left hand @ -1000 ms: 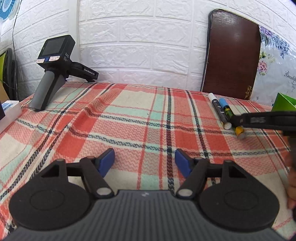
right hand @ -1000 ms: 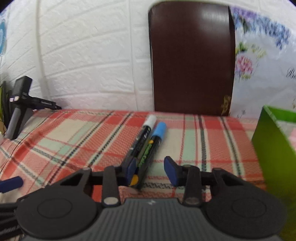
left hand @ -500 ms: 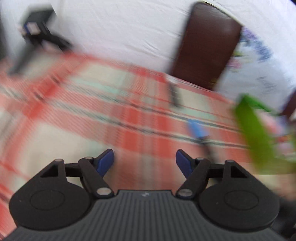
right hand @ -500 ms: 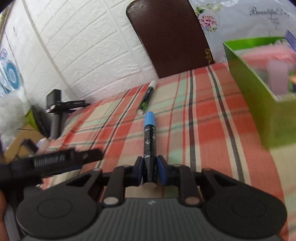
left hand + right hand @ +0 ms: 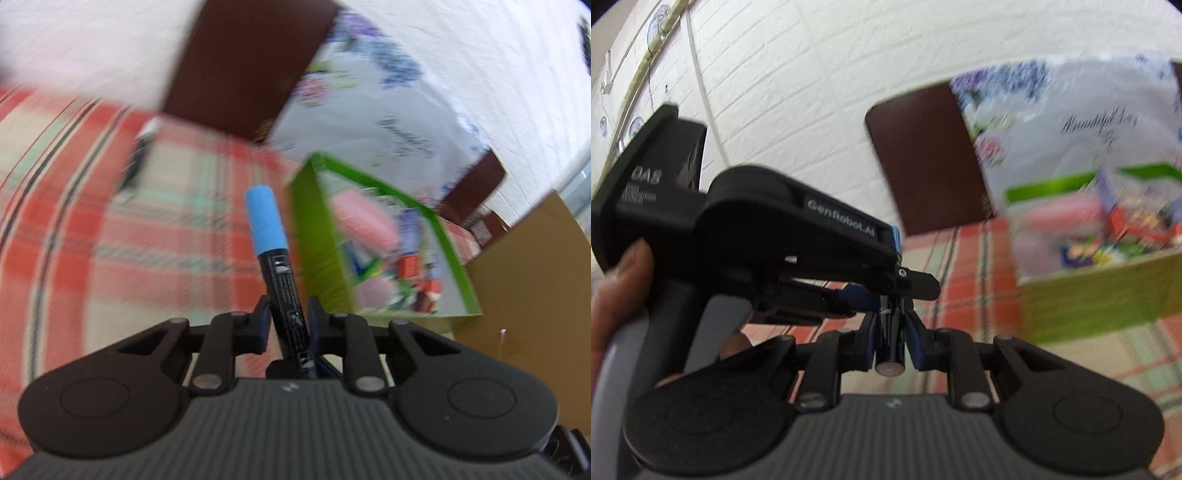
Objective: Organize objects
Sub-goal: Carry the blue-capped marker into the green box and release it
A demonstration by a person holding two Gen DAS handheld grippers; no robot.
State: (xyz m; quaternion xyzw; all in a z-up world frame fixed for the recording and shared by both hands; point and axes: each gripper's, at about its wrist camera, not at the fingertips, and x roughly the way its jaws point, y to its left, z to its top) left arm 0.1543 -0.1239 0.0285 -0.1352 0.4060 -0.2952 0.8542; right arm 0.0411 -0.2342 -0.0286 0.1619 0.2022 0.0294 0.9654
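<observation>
A black marker with a blue cap is held off the plaid cloth by both grippers. My left gripper has its jaws closing onto the barrel, and the pads press it on both sides. In the right wrist view my right gripper is shut on the same marker, whose butt end faces the camera. The left gripper's housing crosses just in front, held by a hand. A white-capped marker lies blurred on the cloth at the far left.
An open green box full of mixed items stands right of the marker, also seen ahead right as the green box. A brown cardboard box sits beyond it. A dark brown board leans on the white brick wall.
The left gripper, open and empty before, has come in and shut on the marker that the right gripper lifted. Both views have swung right toward the green box.
</observation>
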